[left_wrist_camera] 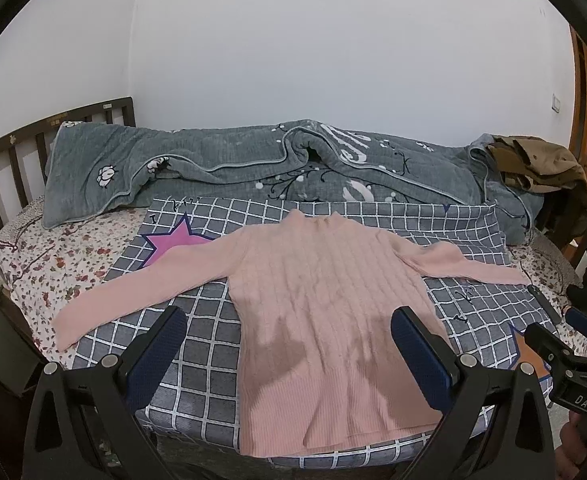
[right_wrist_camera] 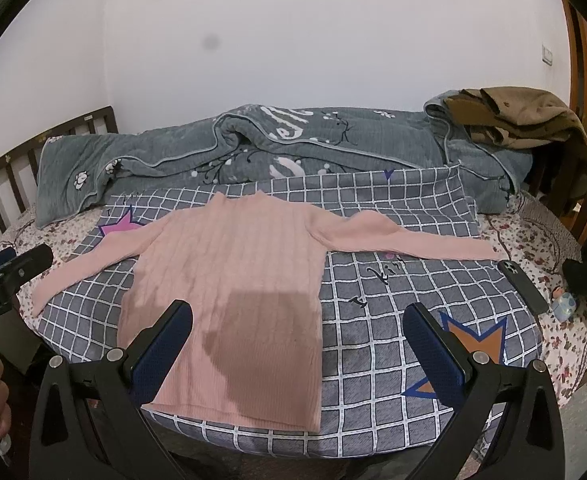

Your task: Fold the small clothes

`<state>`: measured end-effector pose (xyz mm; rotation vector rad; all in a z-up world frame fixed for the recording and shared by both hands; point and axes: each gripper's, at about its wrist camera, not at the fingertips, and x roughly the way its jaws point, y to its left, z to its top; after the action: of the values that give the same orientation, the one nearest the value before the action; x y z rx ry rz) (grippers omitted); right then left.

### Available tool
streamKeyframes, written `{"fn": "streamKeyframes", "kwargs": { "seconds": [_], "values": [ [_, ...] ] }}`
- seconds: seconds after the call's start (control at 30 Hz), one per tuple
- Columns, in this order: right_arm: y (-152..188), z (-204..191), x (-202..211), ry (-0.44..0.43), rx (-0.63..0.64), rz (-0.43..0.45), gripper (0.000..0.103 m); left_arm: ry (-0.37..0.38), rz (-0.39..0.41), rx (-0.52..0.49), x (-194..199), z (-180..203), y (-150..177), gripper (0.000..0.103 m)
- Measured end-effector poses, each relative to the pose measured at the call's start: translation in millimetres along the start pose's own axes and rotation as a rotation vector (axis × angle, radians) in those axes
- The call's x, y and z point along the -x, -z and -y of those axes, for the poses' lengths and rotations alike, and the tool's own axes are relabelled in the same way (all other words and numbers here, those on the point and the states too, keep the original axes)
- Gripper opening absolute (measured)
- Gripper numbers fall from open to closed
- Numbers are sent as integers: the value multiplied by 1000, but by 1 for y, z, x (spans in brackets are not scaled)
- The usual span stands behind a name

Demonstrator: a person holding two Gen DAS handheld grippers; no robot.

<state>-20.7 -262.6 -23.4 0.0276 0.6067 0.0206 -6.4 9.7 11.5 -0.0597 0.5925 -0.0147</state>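
We log 1 pink ribbed sweater [left_wrist_camera: 325, 304] lying flat, front up, both sleeves spread, on a grey checked cloth [left_wrist_camera: 197, 360] over the floral bed sheet [left_wrist_camera: 33, 276]. Left gripper [left_wrist_camera: 289, 344] hangs above its hem, fingers wide apart, empty. Right gripper [right_wrist_camera: 297, 344] likewise spread, empty. A black phone [right_wrist_camera: 523, 286] lies beside the right cuff; a grey quilt [left_wrist_camera: 213, 160] is bunched behind.

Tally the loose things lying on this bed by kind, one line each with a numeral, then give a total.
Pink sweaters: 1
Checked cloths with stars: 1
Grey quilts: 1
Brown garment heaps: 1, on the quilt's right end
Phones: 1
Small blue items: 1, too small to identify
Total: 6
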Motion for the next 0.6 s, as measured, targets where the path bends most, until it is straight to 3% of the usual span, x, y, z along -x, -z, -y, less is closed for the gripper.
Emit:
{"fn": "streamKeyframes", "kwargs": {
  "seconds": [0.6],
  "values": [
    [-2,-7,2,-10,-5,1,103,5,11,15,4,-4,-3,102]
  ]
}}
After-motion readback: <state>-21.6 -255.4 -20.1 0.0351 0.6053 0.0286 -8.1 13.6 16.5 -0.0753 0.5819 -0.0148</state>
